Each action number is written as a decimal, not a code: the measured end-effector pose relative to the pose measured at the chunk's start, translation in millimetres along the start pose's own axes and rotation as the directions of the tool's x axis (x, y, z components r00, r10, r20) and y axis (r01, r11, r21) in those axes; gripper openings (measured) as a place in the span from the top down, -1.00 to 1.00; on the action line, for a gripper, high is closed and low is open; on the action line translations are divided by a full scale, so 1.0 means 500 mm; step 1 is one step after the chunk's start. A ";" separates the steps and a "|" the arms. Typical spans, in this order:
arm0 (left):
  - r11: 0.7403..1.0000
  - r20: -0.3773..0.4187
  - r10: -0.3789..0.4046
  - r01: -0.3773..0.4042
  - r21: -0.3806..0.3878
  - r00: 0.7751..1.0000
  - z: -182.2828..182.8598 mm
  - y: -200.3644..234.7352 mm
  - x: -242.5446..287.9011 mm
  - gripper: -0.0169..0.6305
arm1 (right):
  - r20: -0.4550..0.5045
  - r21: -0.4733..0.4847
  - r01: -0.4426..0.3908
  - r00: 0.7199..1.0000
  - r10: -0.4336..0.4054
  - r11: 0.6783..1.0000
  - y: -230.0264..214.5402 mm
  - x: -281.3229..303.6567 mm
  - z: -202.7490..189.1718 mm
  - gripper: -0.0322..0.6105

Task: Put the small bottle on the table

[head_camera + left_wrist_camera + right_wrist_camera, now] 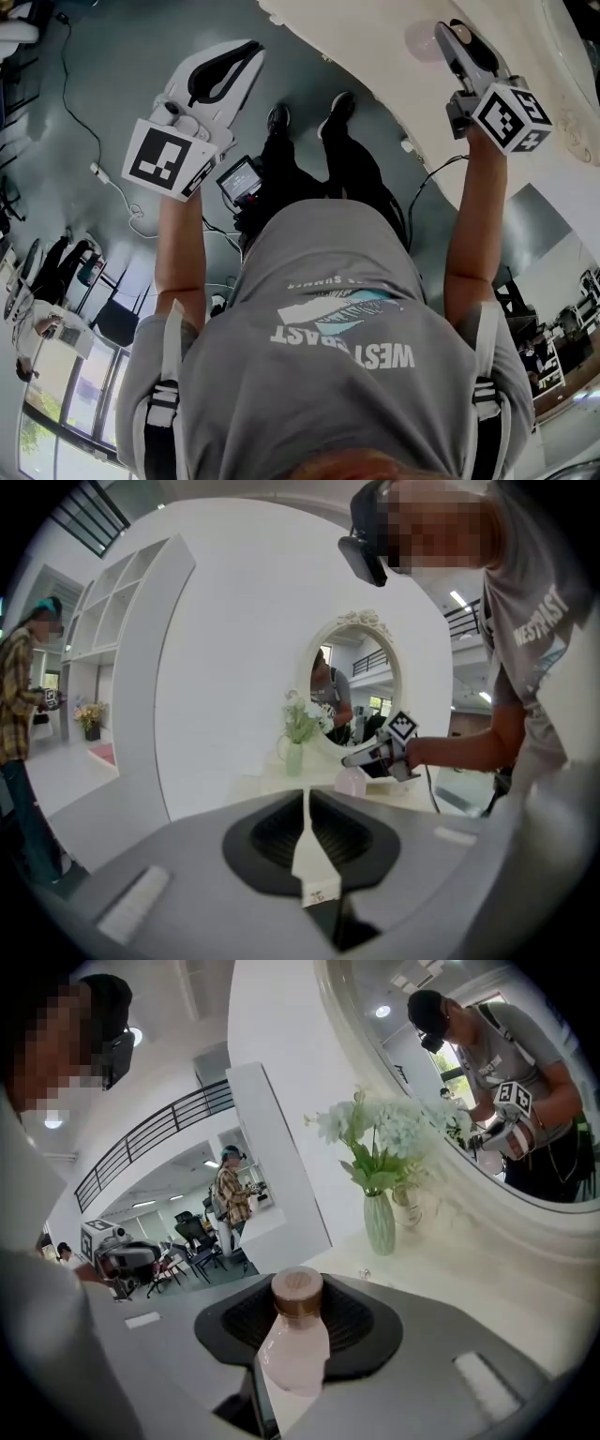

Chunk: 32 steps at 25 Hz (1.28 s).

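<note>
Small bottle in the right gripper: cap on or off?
On. The right gripper view shows a brown cap seated on the pink bottle clamped in the jaws of the right gripper.

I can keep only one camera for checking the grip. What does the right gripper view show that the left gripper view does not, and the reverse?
Only the right gripper view: the small bottle, pink with a brown cap, close up and clamped between the jaws of the right claw; office chairs behind. Only the left gripper view: the left claw, jaws together and empty; a white shelf unit; the right claw seen from outside, over the table. Both: the vase of flowers, the oval mirror, the table and a person in a plaid shirt.
</note>
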State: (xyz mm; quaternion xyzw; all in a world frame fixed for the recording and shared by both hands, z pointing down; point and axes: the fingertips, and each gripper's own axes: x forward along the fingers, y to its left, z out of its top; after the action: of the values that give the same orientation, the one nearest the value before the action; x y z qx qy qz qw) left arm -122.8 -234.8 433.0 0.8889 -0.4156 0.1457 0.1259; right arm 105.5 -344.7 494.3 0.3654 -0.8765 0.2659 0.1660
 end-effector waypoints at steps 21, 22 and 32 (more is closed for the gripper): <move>0.997 -0.079 0.001 -0.007 -0.073 0.997 -0.148 0.004 0.016 0.89 | -0.131 -0.004 -0.057 0.990 0.056 0.998 -0.076 0.208 -0.134 0.46; 0.997 -0.082 0.000 -0.007 -0.075 0.997 -0.151 0.003 0.024 0.89 | -0.136 -0.002 -0.058 0.989 0.057 0.998 -0.087 0.213 -0.138 0.46; 0.995 -0.104 -0.016 0.006 -0.100 0.994 -0.154 0.018 0.042 0.89 | -0.186 -0.001 -0.061 0.981 0.059 0.998 -0.115 0.267 -0.143 0.46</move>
State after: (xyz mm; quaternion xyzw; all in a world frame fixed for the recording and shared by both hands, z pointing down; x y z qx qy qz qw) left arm -128.7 -228.7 513.2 0.8749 -0.4105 0.1703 0.1925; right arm 63.9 -410.2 636.2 0.3119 -0.8687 0.3006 0.2402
